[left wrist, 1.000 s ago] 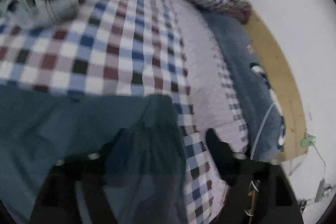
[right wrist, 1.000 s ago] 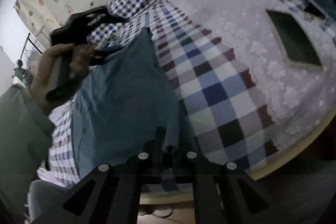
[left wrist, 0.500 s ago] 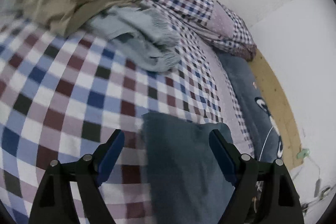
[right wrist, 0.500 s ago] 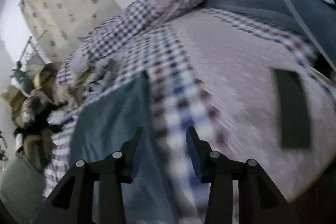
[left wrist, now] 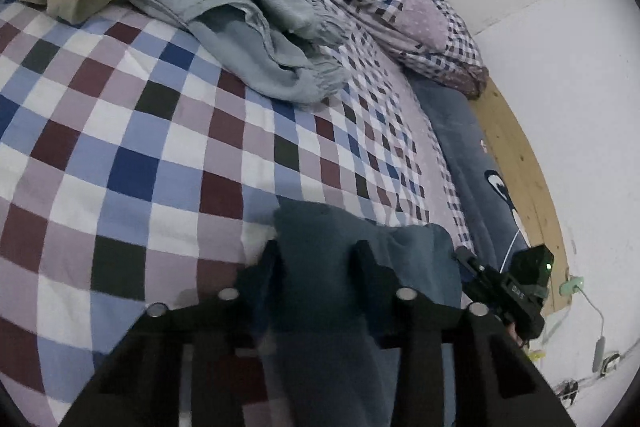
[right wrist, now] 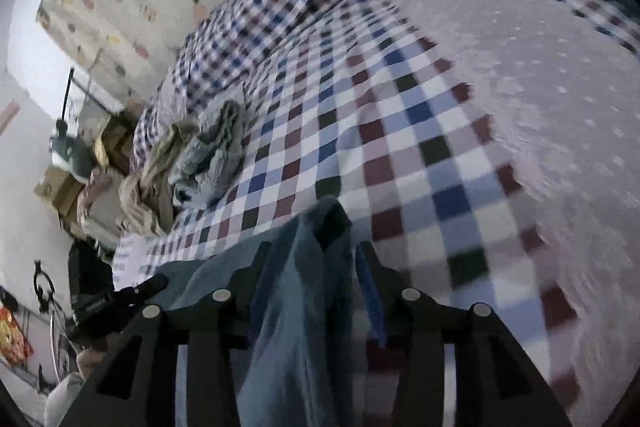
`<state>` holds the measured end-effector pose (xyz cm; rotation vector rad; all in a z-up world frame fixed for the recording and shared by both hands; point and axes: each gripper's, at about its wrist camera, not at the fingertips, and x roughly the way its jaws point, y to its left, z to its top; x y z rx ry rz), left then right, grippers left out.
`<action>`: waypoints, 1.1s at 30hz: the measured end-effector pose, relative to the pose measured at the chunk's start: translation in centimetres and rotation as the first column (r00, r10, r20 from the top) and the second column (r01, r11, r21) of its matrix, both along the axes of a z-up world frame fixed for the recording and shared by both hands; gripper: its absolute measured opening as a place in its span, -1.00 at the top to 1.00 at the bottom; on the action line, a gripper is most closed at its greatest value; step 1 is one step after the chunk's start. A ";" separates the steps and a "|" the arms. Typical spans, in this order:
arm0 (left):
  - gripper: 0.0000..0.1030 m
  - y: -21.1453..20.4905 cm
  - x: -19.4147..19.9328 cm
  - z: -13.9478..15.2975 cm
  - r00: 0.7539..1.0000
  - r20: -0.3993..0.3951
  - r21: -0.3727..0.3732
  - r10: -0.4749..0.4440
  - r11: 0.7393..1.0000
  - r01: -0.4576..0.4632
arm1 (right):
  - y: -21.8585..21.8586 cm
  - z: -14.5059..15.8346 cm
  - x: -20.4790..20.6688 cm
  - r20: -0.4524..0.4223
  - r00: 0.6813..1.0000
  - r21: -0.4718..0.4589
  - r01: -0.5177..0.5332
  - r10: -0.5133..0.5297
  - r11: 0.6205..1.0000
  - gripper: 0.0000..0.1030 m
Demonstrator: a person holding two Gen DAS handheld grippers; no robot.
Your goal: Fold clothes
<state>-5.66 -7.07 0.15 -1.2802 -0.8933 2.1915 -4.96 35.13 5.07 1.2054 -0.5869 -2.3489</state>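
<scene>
Low in both frames, the blue garment (left wrist: 360, 247) lies on the checked bedspread (left wrist: 132, 147). The left gripper (left wrist: 316, 259) and right gripper (right wrist: 312, 259) each straddle an edge, jaws parted with cloth between; whether they pinch it, I cannot tell. Loose clothes (left wrist: 248, 19) wait upper left.

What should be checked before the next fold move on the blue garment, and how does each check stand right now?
1. Left gripper on the blue garment: ok, cloth lies between its jaws, though whether it is firmly pinched cannot be told.
2. Right gripper on the same garment: ok, a bunched fold sits between its jaws.
3. Landing area on the checked bedspread ahead: ok, bare squares in front of both grippers.
4. Distance from the pile of unfolded clothes: ok, it lies farther up the bed, apart from the garment.
5. Garment flat between the two grips: cannot tell, the rest of it is hidden under the grippers.
</scene>
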 end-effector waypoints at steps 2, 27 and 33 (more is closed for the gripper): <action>0.51 0.0 -0.3 -0.3 1.000 -0.003 0.002 0.006 1.000 -0.006 | -0.9 -0.7 -1.8 0.010 0.999 0.009 -0.031 0.031 0.999 0.12; -0.41 -1.0 1.5 4.5 0.944 -0.247 -0.132 0.219 0.958 -0.256 | -4.8 4.1 0.4 -0.198 0.973 0.170 0.155 -0.121 0.973 -0.08; -0.44 4.4 0.9 5.3 0.966 -0.256 -0.114 0.040 0.991 -0.071 | -11.5 1.1 -0.3 -0.136 0.988 0.198 -0.042 0.070 0.979 -0.09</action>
